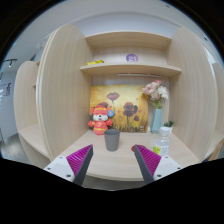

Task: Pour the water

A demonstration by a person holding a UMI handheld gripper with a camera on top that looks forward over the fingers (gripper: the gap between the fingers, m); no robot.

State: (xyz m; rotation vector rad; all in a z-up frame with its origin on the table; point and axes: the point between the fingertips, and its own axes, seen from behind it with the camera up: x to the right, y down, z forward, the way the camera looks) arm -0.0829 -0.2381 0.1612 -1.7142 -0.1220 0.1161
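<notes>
A grey cup stands upright on the light wooden desk, just ahead of my fingers and midway between their lines. My gripper is open, its pink pads spread wide with only bare desk between them. A clear bottle with a white label stands to the right, just beyond the right fingertip, next to a small red object. Nothing is held.
An orange plush toy sits behind the cup to its left. A vase of flowers stands at the back right before a yellow flower picture. Shelves with small items hang above. Wooden side panels flank the desk.
</notes>
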